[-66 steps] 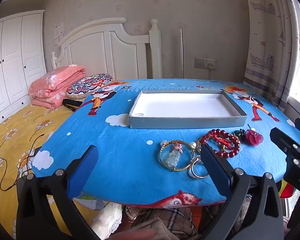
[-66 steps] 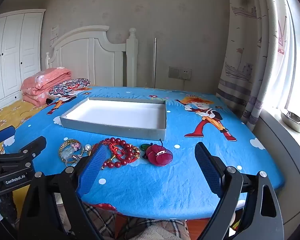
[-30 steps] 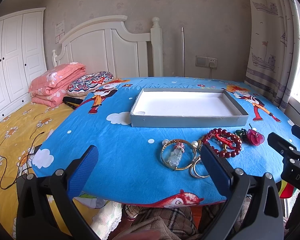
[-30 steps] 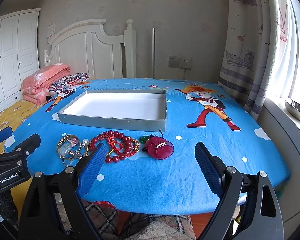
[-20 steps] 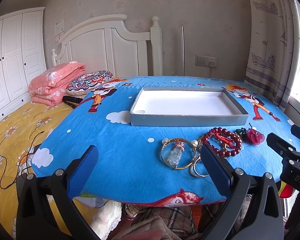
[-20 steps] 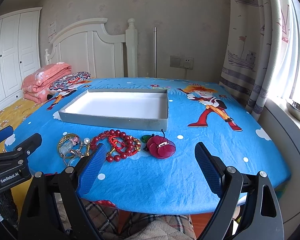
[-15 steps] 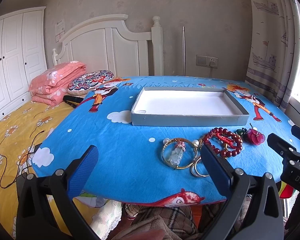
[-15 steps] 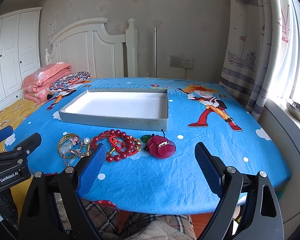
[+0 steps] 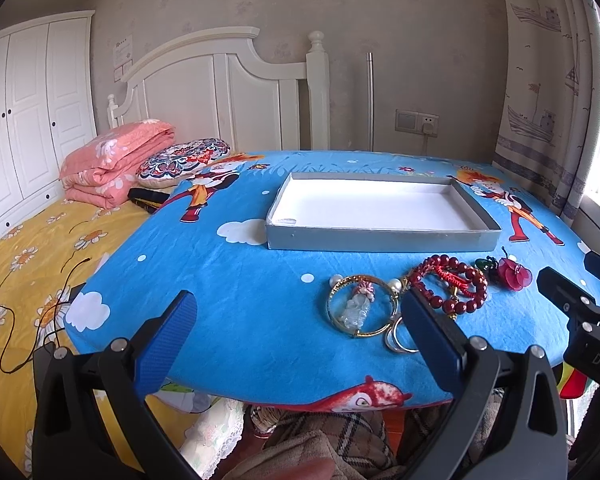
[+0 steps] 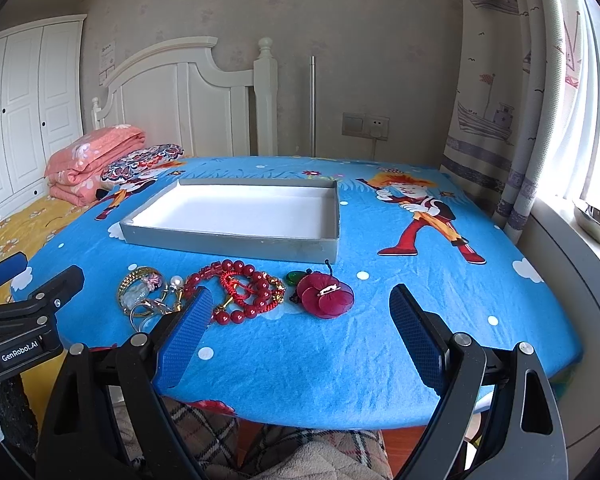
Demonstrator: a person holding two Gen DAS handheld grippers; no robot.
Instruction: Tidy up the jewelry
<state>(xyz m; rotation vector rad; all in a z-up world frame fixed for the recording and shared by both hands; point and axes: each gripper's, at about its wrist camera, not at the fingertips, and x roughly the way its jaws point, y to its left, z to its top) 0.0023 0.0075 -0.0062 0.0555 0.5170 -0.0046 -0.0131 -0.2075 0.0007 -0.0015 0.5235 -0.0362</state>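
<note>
A grey shallow box point(image 9: 380, 240) point(image 10: 228, 245) with a white floor stands empty on the blue cartoon tablecloth point(image 9: 240, 300). In front of it lie a gold bangle with a pale pendant point(image 9: 358, 310) point(image 10: 140, 286), silver rings point(image 9: 398, 340) point(image 10: 144, 314), a red bead bracelet point(image 9: 450, 284) point(image 10: 244, 286) and a dark red flower brooch point(image 9: 512, 274) point(image 10: 326, 296). My left gripper point(image 9: 298, 336) is open and empty at the table's near edge, left of the jewelry. My right gripper point(image 10: 300, 326) is open and empty, just before the brooch.
A bed with a yellow flowered sheet point(image 9: 28, 256), a folded pink quilt point(image 9: 116, 164) and a patterned cushion point(image 9: 184, 156) stands left of the table. Curtains point(image 10: 512, 100) and a window sill with a metal bowl point(image 10: 598, 220) are on the right. A plaid cloth point(image 10: 308, 448) lies below.
Both views have shifted only slightly; the grippers stay open and the jewelry and box have not moved.
</note>
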